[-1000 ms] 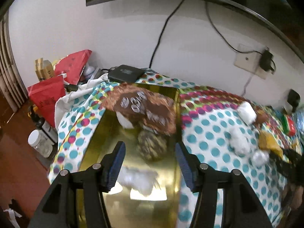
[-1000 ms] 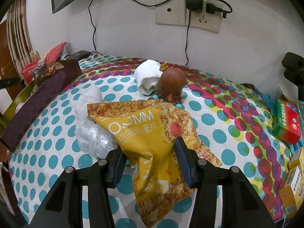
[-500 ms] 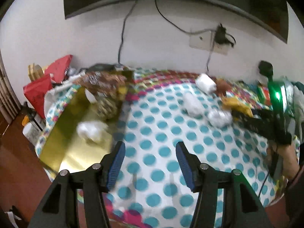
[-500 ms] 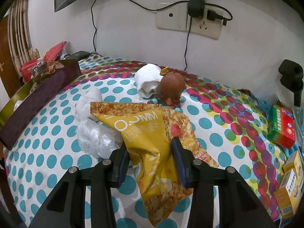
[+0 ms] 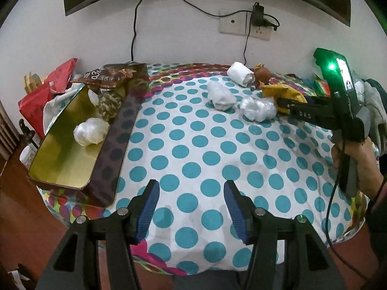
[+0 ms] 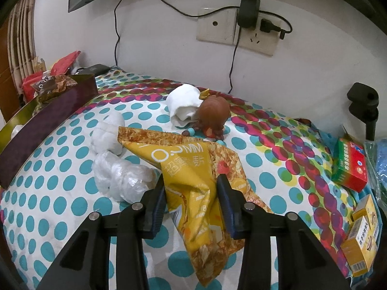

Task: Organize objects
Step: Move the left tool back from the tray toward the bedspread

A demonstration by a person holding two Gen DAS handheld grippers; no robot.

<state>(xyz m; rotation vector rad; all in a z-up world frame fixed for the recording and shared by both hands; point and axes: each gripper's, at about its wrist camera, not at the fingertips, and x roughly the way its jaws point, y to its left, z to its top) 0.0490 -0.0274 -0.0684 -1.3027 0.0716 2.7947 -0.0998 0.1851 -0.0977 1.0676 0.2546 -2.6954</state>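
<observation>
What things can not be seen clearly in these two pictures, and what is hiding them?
- Left wrist view: the right hand-held gripper tips, hidden by the yellow snack bag.
- Left wrist view: most of the camouflage-patterned item in the gold box, covered by the brown snack bag.
- Right wrist view: the box's contents, blocked by its dark side wall.
- Right wrist view: the small print on the yellow cartons is too small, and the edge cuts them.

Glossy crinkled foil chip bag point(image 6: 193, 169); matt cloth tablecloth point(image 5: 205, 145); shiny gold-lined box point(image 5: 67, 154).

Left claw point(image 5: 191, 207) agape above tablecloth point(image 5: 193, 145).
</observation>
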